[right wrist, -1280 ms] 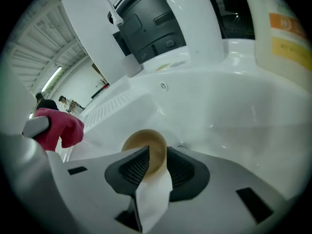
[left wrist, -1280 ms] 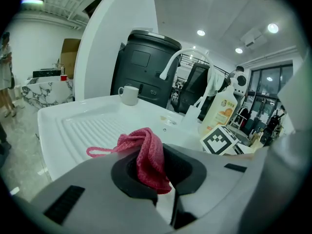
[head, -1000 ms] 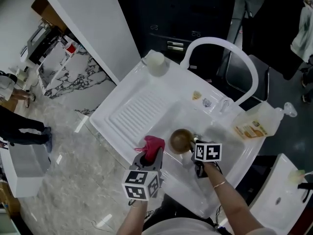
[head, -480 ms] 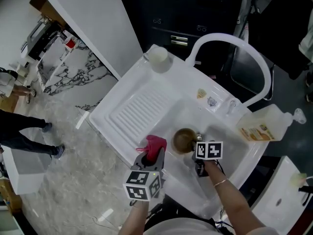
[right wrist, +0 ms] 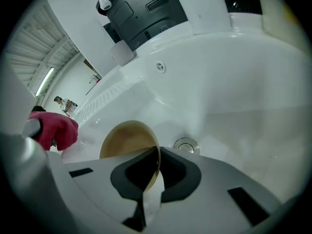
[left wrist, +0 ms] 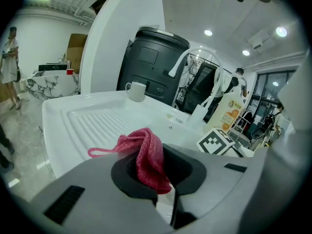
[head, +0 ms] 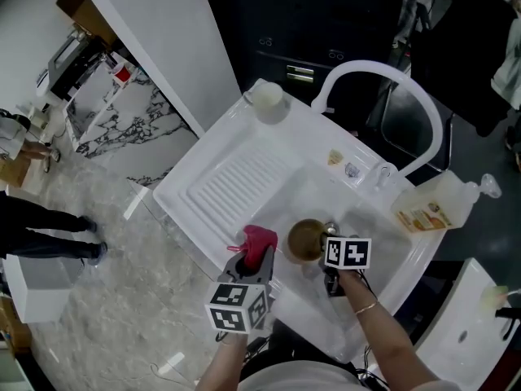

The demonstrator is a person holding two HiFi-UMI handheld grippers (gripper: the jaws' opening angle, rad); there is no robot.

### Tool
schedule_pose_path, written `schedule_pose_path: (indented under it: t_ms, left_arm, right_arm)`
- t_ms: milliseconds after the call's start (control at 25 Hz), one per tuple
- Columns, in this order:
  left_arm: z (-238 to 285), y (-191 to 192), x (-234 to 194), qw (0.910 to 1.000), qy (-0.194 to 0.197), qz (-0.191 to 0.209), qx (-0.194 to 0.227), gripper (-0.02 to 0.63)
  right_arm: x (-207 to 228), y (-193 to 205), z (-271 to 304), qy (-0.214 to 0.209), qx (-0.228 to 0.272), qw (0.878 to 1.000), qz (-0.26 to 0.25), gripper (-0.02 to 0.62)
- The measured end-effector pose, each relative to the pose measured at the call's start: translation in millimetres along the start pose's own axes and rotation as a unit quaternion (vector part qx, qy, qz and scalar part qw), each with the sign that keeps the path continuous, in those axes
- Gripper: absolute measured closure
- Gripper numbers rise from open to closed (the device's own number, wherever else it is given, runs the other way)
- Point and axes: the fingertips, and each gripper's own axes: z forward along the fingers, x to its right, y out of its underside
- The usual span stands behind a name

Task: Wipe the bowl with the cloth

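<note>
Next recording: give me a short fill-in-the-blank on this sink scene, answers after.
1. The left gripper is shut on a pink ___.
2. The tan bowl is inside the white ___.
3. A white ___ stands at the far corner of the drainboard.
Answers: cloth; sink; mug.
Note: the jaws of the right gripper are closing with the bowl's rim between them.
</note>
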Motion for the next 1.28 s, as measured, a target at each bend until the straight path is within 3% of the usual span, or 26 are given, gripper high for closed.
schedule_pose_path:
  t_ms: [680, 1280]
  left_arm:
    - [-66, -12, 34, 0.9979, 0.024, 0.032, 0.051, 0.56]
    - [-171, -10, 31, 0.9925, 0.01, 0.041, 0.115, 0.56]
  right_arm:
    - [-56, -20, -117, 0.014, 0.088, 0.994, -0.065, 0.581]
    - [-139, 5, -182, -0.012, 0.144, 0.983, -0.116, 0.581]
